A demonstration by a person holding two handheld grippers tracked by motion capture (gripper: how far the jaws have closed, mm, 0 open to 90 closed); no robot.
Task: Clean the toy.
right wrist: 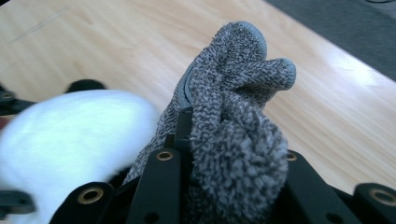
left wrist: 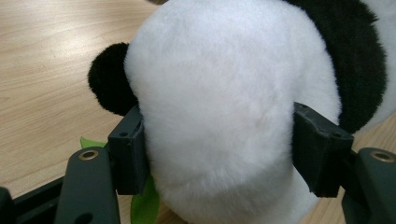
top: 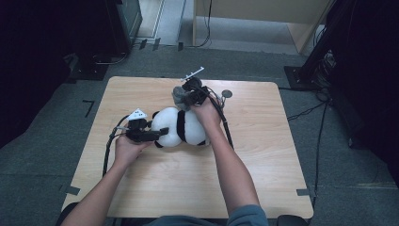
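room: bare light wooden table (top: pixel 263 155) open toward near and right edges | left claw (top: pixel 157 134) clamped on black-and-white plush panda (top: pixel 181 127) mid-table | right claw (top: pixel 183 98) clenched on grey knitted cloth (right wrist: pixel 233 140) just behind panda | green leaf (left wrist: pixel 144 203) under panda

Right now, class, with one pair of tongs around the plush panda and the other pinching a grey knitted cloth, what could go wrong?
1. The left tongs squeeze only soft fur on the black-and-white plush panda; it may slip free if pulled.
2. The right tongs pinch a bunched fold of the grey knitted cloth, which could pull out.
3. The trailing black cable beside the panda might snag.
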